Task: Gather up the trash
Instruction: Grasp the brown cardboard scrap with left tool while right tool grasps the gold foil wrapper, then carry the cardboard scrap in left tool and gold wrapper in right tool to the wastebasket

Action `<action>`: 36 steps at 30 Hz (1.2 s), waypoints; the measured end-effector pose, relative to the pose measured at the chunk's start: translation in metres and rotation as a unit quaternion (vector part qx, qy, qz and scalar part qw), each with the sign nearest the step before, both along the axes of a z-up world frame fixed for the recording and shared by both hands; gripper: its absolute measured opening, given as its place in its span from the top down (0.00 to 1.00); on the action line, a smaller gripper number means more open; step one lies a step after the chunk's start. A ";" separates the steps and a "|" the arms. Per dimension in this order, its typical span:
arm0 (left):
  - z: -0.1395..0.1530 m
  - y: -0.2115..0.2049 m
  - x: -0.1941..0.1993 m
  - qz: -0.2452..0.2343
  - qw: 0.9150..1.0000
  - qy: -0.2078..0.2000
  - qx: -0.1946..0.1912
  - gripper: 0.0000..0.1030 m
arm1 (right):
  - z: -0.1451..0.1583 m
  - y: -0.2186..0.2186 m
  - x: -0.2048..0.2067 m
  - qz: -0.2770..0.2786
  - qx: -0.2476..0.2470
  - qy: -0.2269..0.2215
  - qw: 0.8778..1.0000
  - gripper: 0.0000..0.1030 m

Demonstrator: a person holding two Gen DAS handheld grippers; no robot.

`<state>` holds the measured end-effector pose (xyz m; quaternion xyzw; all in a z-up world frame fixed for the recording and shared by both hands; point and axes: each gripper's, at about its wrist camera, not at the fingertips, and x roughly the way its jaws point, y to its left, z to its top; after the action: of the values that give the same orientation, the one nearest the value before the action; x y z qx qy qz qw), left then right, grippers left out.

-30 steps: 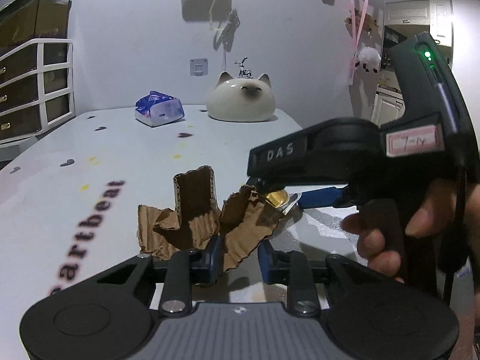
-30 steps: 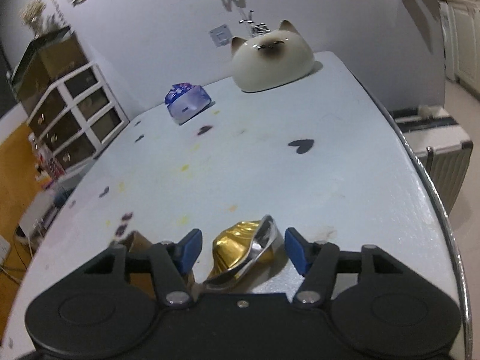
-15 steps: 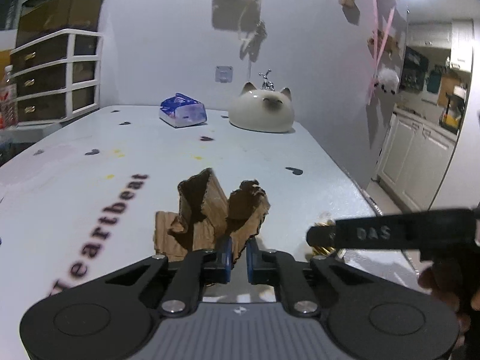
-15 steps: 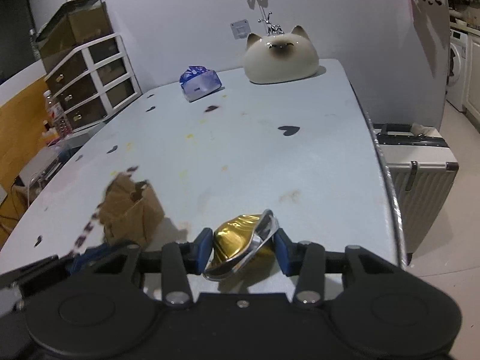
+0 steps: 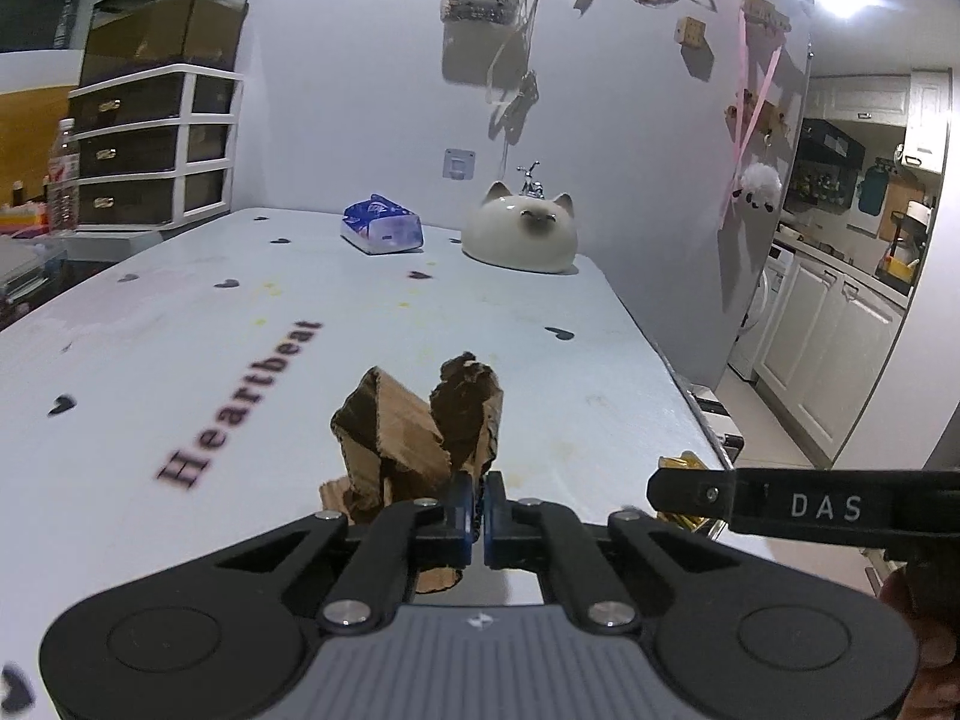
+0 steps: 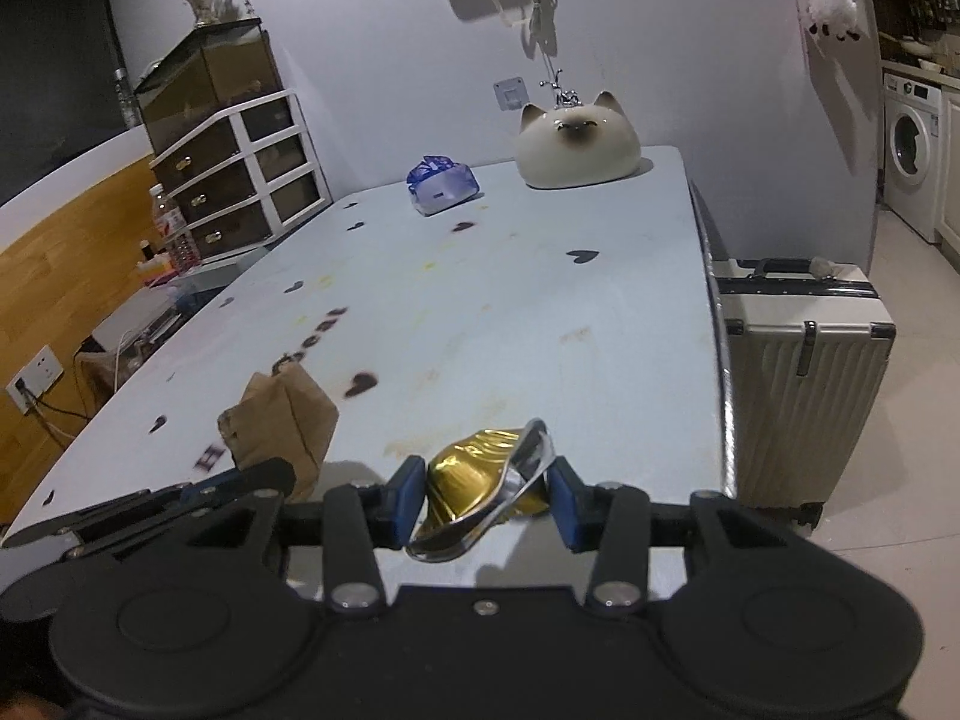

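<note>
My left gripper (image 5: 478,510) had just clamped the torn cardboard (image 5: 414,438); my right gripper (image 6: 483,498) pinched the crushed gold can (image 6: 480,474) above the table (image 6: 510,312).

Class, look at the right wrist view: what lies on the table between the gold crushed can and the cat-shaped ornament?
In the right wrist view, only bare table with printed hearts and stains separates the crushed can from the cat ornament.

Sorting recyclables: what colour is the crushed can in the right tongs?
Gold with a silver rim, crushed can; clearest in the right wrist view.
</note>
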<state>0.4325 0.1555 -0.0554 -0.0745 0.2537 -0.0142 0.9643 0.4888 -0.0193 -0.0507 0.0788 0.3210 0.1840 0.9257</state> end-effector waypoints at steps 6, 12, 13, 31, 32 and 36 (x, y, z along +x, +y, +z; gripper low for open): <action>0.009 -0.012 -0.041 0.010 1.000 0.001 -0.003 0.98 | 0.010 -0.014 -0.043 0.007 -0.011 -0.022 1.000 0.56; 0.025 -0.024 -0.076 0.013 1.000 0.001 0.016 0.98 | 0.018 -0.035 -0.087 -0.001 -0.032 -0.054 0.998 0.56; 0.029 -0.026 -0.083 0.013 1.000 -0.001 0.018 0.98 | 0.019 -0.039 -0.094 -0.003 -0.034 -0.057 0.998 0.56; 0.059 -0.092 -0.179 -0.014 0.998 -0.044 0.043 0.98 | 0.042 -0.107 -0.200 -0.039 -0.057 -0.114 0.991 0.56; 0.059 -0.096 -0.183 -0.016 0.998 -0.045 0.043 0.98 | 0.042 -0.113 -0.205 -0.042 -0.058 -0.116 0.991 0.56; 0.060 -0.118 -0.195 -0.030 0.997 -0.050 0.044 0.98 | 0.043 -0.137 -0.223 -0.058 -0.059 -0.122 0.989 0.56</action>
<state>0.2377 0.0373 0.0042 -0.0237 0.2079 -0.0354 0.9772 0.2656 -0.1564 -0.0082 0.0194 0.2107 0.1189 0.9701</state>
